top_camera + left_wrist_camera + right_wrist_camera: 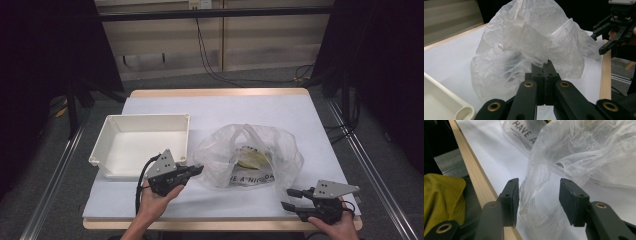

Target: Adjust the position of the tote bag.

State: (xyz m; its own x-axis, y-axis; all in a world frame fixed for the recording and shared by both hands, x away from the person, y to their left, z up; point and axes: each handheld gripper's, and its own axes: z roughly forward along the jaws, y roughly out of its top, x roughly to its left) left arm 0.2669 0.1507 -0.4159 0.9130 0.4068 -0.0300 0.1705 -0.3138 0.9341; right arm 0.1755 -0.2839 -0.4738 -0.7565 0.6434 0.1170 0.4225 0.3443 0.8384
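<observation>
Left gripper (196,170): matte black body with a grey three-cornered plate on top, dotted with small dark holes, and a black cable looping from its rear past the left hand (155,197). Right gripper (289,198): the same black build, its grey plate likewise drilled, borne by the right hand (334,225). Both forearms are bare. In the left gripper view the black linkage arms carry brass-coloured pivot rings, and each of the flat rectangular fingers (537,72) shows small recessed screw holes. In the right gripper view the fingers (510,200) are blocky, with pale scuffed edges, two screw holes apiece and brass rings at the joints.
</observation>
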